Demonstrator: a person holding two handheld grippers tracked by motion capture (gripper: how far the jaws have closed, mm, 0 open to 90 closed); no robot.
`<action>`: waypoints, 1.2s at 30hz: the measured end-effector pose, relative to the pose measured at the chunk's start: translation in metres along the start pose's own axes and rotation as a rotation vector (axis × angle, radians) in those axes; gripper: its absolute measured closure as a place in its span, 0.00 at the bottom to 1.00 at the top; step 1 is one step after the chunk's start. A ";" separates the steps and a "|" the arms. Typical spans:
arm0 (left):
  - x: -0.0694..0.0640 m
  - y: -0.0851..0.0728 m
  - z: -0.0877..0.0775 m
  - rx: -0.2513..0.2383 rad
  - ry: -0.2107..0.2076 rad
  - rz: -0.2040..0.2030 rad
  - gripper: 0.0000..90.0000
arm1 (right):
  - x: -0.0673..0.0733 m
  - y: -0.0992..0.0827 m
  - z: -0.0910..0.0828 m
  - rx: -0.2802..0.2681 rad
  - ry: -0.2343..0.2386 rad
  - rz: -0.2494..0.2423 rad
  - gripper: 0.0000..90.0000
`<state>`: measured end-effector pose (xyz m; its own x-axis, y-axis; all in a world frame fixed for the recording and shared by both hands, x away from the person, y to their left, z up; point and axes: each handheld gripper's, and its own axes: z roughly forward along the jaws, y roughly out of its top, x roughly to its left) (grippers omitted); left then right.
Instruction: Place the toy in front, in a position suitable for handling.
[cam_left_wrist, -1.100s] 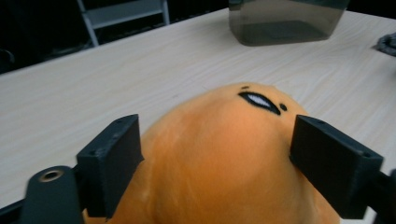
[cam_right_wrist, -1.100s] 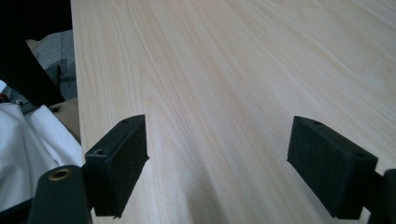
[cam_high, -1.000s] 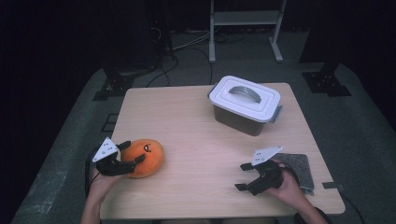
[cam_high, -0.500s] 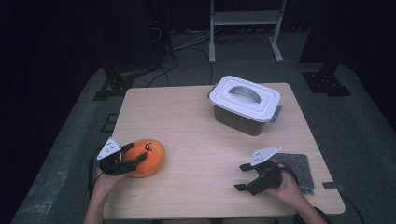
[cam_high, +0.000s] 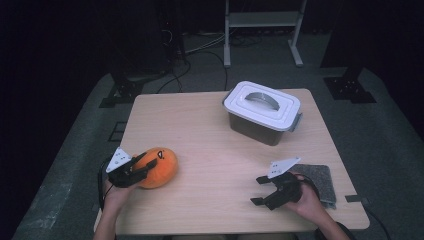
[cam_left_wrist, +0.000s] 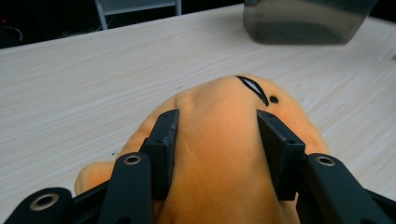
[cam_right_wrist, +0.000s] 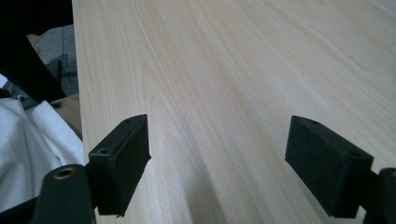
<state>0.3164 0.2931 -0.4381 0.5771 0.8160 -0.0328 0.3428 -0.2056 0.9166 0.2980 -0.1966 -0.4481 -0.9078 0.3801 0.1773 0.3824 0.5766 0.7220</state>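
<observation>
An orange plush toy (cam_high: 164, 167) with a small black eye mark lies near the table's front left. My left gripper (cam_high: 147, 164) sits over its near side. Its jaws have just been closing and now stand shut on the toy. In the left gripper view both black pads (cam_left_wrist: 163, 144) press into the soft orange body (cam_left_wrist: 219, 154) and dent it. My right gripper (cam_high: 257, 190) rests low at the front right, open. In the right gripper view its jaws (cam_right_wrist: 217, 154) stand wide apart with bare wood between them.
A grey plastic box with a white handled lid (cam_high: 262, 112) stands at the back right of the wooden table (cam_high: 200, 130); its base (cam_left_wrist: 303, 23) shows ahead of the toy. A grey felt pad (cam_high: 322, 175) lies beside my right hand.
The left jaws have drawn in onto the plush toy, which they flanked more loosely a second ago. Neither hand has shifted, and the right gripper looks the same.
</observation>
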 end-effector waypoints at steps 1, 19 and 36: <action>0.000 0.000 0.000 0.000 0.000 0.000 0.59 | 0.000 0.000 0.000 0.000 0.000 0.000 0.23; -0.001 0.011 -0.013 -0.061 -0.020 -0.021 0.63 | -0.001 0.000 -0.001 -0.011 0.005 -0.001 0.23; -0.061 0.043 0.006 -0.100 -0.237 0.080 0.64 | -0.003 -0.001 -0.005 -0.017 0.010 0.020 0.23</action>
<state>0.3001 0.2312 -0.3988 0.7610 0.6475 -0.0399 0.2208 -0.2006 0.9545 0.2994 -0.2019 -0.4464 -0.9015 0.3845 0.1986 0.3980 0.5564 0.7294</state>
